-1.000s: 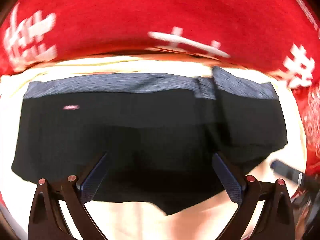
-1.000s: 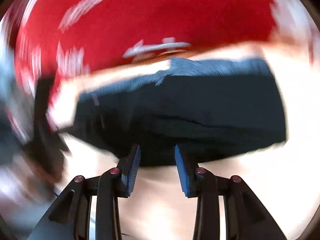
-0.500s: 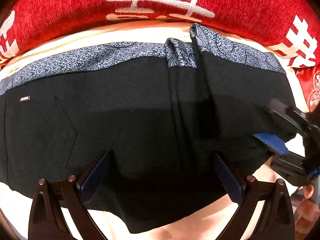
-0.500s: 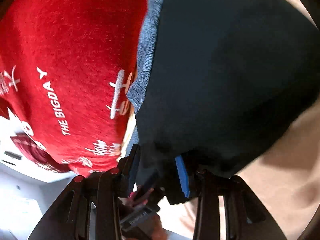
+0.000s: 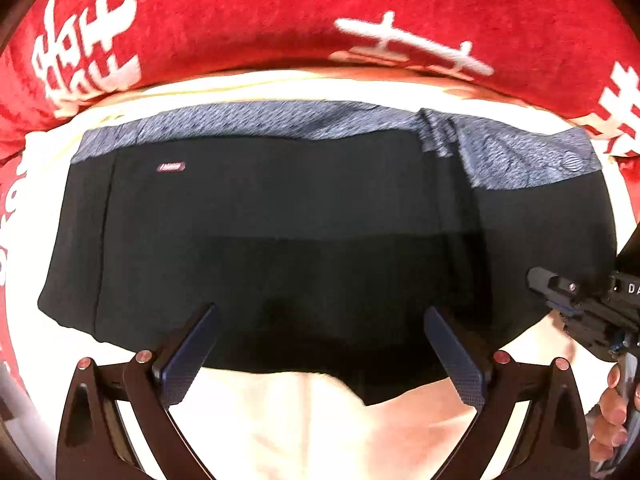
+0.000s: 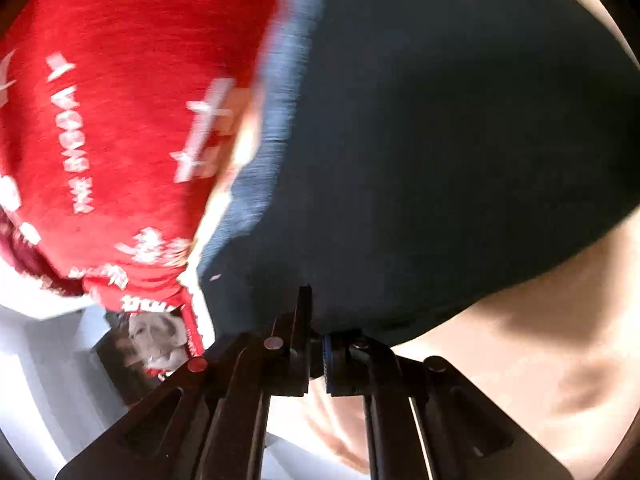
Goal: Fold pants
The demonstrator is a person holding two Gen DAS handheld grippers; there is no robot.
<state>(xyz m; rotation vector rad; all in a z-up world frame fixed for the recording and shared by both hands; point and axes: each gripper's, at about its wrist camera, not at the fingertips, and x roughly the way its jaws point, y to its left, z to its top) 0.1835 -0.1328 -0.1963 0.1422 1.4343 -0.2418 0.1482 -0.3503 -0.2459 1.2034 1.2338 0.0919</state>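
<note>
Black pants (image 5: 280, 240) with a grey-blue patterned waistband (image 5: 280, 122) lie folded on a cream sheet (image 5: 300, 420). My left gripper (image 5: 320, 344) is open and empty, its fingers spread over the near edge of the pants. My right gripper (image 5: 560, 300) shows at the right edge of the left wrist view, pinching the right end of the pants. In the right wrist view my right gripper (image 6: 318, 344) is shut on the edge of the pants (image 6: 460, 140), which fill the upper right.
A red blanket with white characters (image 5: 280, 12) lies behind the pants and also shows in the right wrist view (image 6: 120, 120). A small dark box with a picture (image 6: 148, 344) stands below it at the left.
My right gripper has closed on the right end of the pants. My left gripper has drawn back from the pants and stayed open.
</note>
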